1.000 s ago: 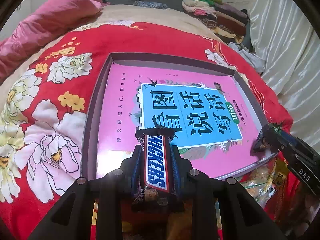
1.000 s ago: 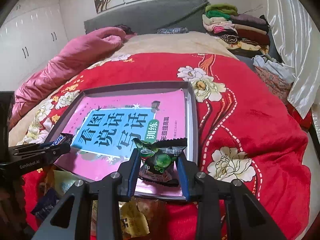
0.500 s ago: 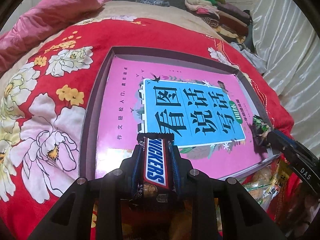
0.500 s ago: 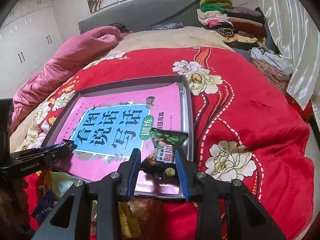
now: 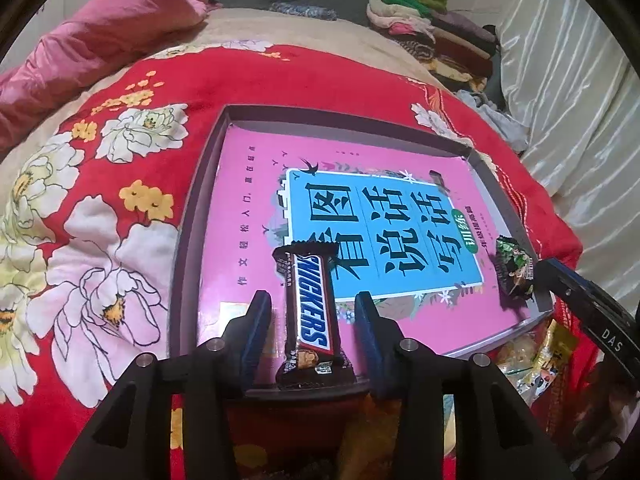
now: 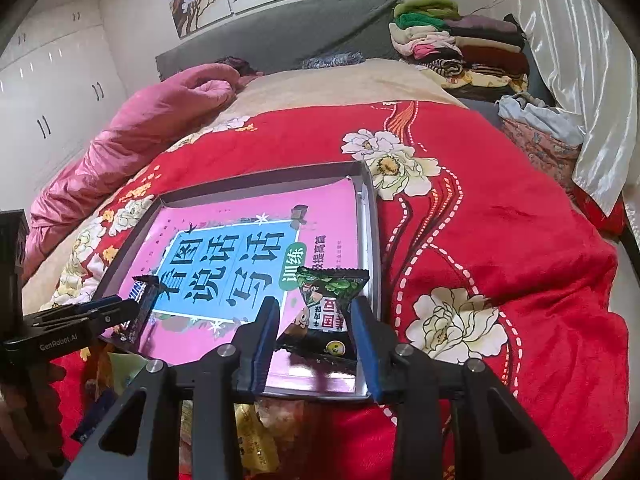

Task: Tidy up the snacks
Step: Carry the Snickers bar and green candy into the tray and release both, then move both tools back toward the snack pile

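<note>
Both pairs of fingers stand apart: the left gripper (image 5: 311, 320) has its blue pads clear on either side of the Snickers bar (image 5: 310, 308), and the right gripper (image 6: 314, 328) is spread around the green snack packet (image 6: 332, 312), with a gap visible on the left side at least; whether the right pad touches the wrapper is hard to tell through the lens distortion. Each snack lies in the grey tray (image 5: 188, 248), on the pink book cover (image 5: 256, 184) that lines its floor, the bar near the tray's front edge and the packet at the front right corner by the wall. The bar looks firm and light with a slick wrapper, best taken across its narrow sides at mid-length, not by the crimped ends. The green packet seems softer and crinkly, so a gentle squeeze across its body would suit it. More wrapped snacks (image 5: 532, 360) lie loose on the red blanket (image 6: 500, 208) just in front of the tray, not yet sorted.
</note>
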A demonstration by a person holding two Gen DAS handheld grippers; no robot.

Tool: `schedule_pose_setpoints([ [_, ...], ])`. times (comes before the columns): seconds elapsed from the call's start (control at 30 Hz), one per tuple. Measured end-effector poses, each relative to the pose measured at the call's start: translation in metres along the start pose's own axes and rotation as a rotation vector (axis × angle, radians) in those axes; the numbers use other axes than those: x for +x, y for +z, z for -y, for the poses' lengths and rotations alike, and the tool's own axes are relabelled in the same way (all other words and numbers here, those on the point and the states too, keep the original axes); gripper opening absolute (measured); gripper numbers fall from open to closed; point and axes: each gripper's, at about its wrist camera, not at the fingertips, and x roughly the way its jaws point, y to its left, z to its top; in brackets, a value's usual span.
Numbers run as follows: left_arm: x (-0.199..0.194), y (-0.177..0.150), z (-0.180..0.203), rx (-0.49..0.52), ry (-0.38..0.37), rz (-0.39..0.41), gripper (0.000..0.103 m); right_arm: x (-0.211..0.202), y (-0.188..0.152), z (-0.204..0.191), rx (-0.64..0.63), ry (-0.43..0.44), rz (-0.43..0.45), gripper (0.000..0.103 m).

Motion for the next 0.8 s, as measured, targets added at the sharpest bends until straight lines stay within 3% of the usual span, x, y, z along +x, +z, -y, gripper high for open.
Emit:
schedule_pose_setpoints([
  [0.5, -0.028, -0.001, -0.001, -0.008, -0.045, 0.055, 0.068, -0.016, 0.004, -0.005, -0.001, 0.062, 0.061, 0.052],
  [0.8, -0.057, -0.010, 0.005, 0.016, -0.073, 0.097, 0.074, -0.026, 0.005, -0.008, -0.010, 0.075, 0.090, 0.056],
])
